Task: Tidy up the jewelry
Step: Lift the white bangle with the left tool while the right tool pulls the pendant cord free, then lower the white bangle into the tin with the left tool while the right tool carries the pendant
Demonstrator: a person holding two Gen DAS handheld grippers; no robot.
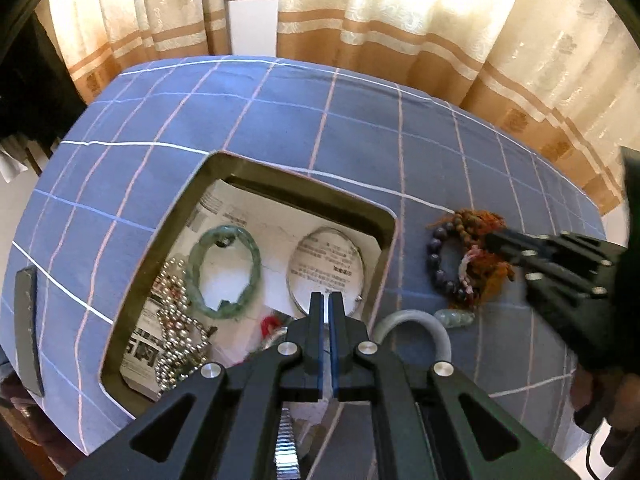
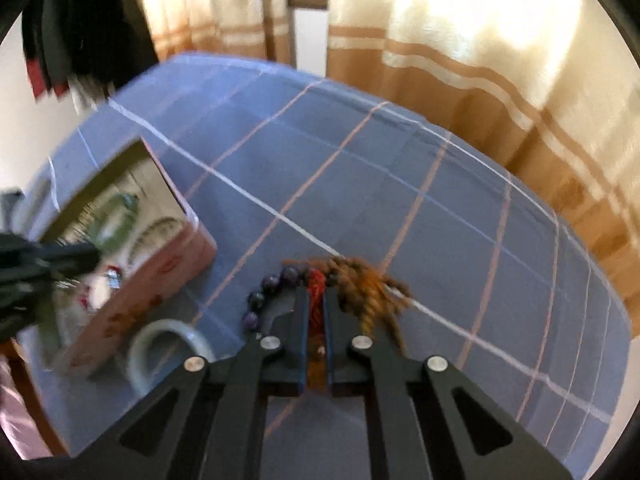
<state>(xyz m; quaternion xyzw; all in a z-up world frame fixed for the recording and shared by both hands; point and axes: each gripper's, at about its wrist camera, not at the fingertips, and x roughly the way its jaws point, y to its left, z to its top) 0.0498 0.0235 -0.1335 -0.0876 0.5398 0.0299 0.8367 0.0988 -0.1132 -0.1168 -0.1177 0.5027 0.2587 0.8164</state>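
Note:
An open box (image 1: 182, 216) lined with newspaper sits on the blue checked cloth. It holds a green jade bangle (image 1: 256, 258), a thin silver bangle (image 1: 294, 256) and a string of pearly beads (image 1: 176, 320). My left gripper (image 1: 325, 298) is shut and empty, hovering over the box's near right part. To the right of the box lie a purple bead bracelet (image 1: 436, 264) and brown beads with orange tassels (image 1: 478, 220). My right gripper (image 2: 317, 300) is shut on the red-orange tassel cord (image 2: 316, 286) of that bundle. A pale jade bangle (image 1: 436, 326) lies nearer.
A small pale jade pendant (image 1: 454, 317) lies beside the bangle. A dark flat bar (image 1: 26, 320) lies at the cloth's left edge. Beige striped curtains (image 1: 400, 20) hang behind the table. In the right wrist view the box (image 2: 160, 292) shows a pink outer wall.

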